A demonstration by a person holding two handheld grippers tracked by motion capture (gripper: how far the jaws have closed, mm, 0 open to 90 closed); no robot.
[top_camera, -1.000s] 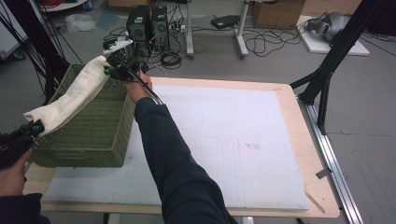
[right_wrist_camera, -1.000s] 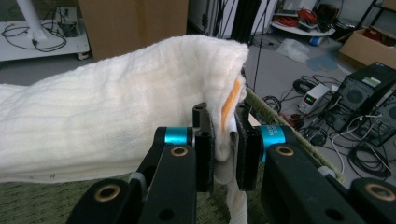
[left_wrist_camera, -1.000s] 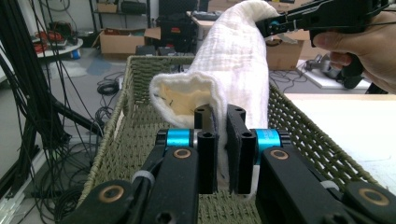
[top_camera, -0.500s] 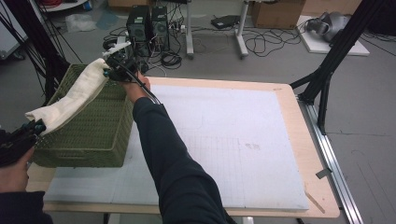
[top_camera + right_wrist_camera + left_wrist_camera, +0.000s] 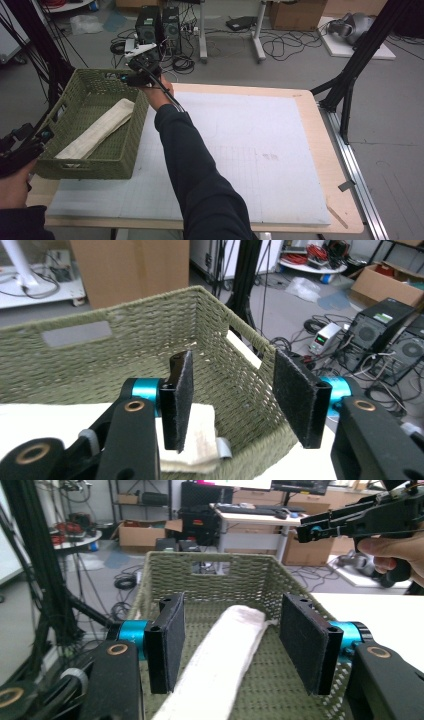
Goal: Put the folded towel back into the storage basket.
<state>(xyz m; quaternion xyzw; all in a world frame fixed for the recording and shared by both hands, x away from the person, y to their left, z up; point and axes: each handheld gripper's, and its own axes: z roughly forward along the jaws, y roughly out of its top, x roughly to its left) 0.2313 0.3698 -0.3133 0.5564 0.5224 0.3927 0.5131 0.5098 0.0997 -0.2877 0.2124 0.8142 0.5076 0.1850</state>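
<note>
High view: the folded cream towel [image 5: 97, 132] lies inside the green woven basket [image 5: 125, 160] at the table's left edge, its long axis running diagonally from the near-left corner up toward the far-right wall. It looks soft, light and floppy, so I'd say pinching both ends would keep it from sagging. The left gripper [image 5: 230, 642] has just been opening, the towel lying loose between its pads; the right gripper [image 5: 232, 402], likewise just opening, stands clear above the far end.
</note>
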